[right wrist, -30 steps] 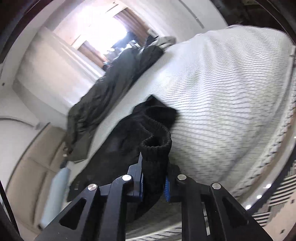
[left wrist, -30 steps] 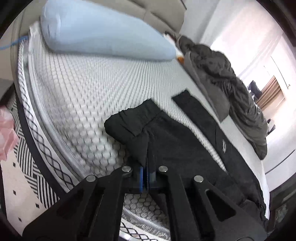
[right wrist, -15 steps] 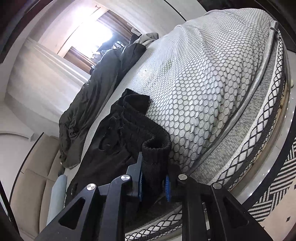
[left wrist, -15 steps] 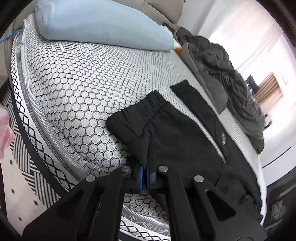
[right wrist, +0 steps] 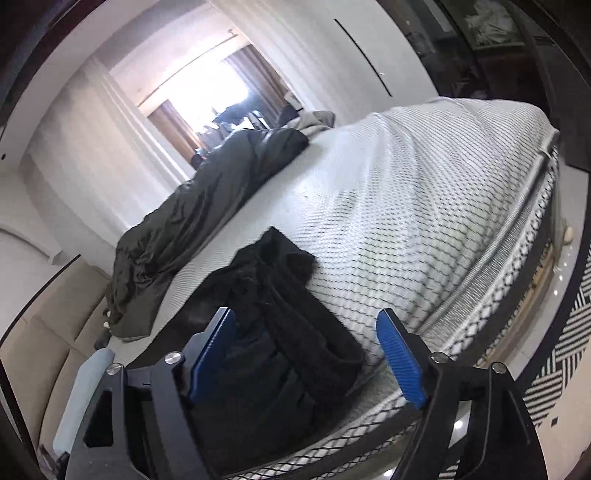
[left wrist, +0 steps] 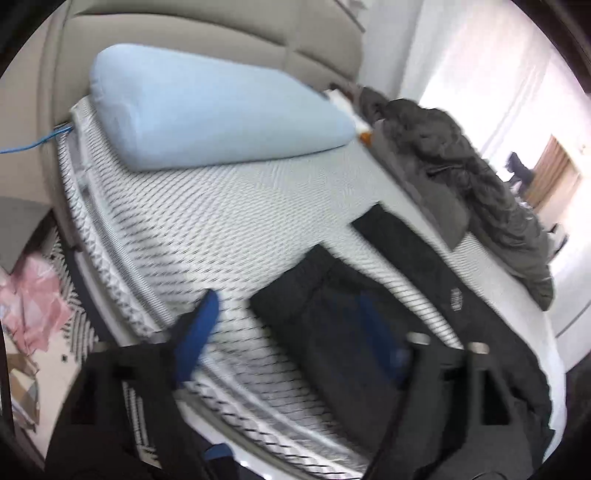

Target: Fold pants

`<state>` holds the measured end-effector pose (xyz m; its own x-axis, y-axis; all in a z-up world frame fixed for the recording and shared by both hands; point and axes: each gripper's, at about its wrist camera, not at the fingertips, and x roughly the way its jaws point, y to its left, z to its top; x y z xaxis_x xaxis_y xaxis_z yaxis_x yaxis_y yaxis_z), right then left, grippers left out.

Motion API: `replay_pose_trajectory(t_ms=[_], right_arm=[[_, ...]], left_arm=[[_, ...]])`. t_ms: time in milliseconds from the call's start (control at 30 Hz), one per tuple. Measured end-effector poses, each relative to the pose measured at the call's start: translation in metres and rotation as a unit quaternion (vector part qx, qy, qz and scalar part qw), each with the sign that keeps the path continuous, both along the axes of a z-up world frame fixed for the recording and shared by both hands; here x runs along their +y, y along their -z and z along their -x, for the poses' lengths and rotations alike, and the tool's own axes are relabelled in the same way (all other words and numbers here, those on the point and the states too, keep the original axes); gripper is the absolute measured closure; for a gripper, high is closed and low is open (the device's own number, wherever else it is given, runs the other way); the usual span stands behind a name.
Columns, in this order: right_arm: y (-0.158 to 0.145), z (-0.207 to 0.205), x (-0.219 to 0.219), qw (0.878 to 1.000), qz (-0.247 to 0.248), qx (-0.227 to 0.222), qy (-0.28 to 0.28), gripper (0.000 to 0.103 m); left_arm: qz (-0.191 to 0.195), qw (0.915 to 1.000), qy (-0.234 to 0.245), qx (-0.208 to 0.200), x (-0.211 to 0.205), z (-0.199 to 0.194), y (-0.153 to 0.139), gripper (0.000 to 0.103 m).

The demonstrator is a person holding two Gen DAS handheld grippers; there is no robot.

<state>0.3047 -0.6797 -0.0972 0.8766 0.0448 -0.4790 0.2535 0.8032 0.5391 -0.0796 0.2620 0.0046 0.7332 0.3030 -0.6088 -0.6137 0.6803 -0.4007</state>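
The black pants [left wrist: 369, 314] lie on the white honeycomb mattress [left wrist: 229, 214], with the leg ends spread toward the pillow. My left gripper [left wrist: 291, 328] is open and empty above the near leg end; the view is blurred. In the right wrist view the waist end of the pants [right wrist: 280, 314] lies bunched near the mattress edge. My right gripper [right wrist: 306, 354] is open and empty, with its blue pads [right wrist: 400, 363] on either side of the bunched cloth and above it.
A light blue pillow [left wrist: 214, 114] lies at the head of the bed by the beige headboard [left wrist: 207, 33]. A dark grey duvet [left wrist: 480, 199] lies heaped along the far side and shows in the right wrist view [right wrist: 207, 206]. Pink cloth [left wrist: 33, 306] lies on the patterned floor.
Both grippers have opened and let go of the pants, which now lie on the mattress. Both grippers have pulled back and up a little.
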Motion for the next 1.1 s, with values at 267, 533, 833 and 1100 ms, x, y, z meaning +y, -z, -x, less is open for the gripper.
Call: replay_pose_trajectory(t_ms=[267, 533, 833, 1100], right_arm=[[-0.009, -0.061, 0.041, 0.997, 0.005, 0.019, -0.073, 0.016], [-0.009, -0.096, 0.060, 0.995, 0.017, 0.040, -0.089, 0.016], [-0.006, -0.096, 0.028, 0.996, 0.036, 0.060, -0.061, 0.016], [0.002, -0.200, 0.025, 0.989, -0.016, 0.083, -0.123, 0.016]], left_arm=[[0.134, 0.9822, 0.130, 0.011, -0.020, -0.130, 0.017, 0.011], [0.177, 0.9758, 0.096, 0.084, -0.023, -0.250, 0.063, 0.042], [0.163, 0.9798, 0.085, 0.079, 0.007, -0.211, 0.057, 0.102], [0.119, 0.9866, 0.090, 0.065, -0.014, -0.161, 0.025, 0.068]])
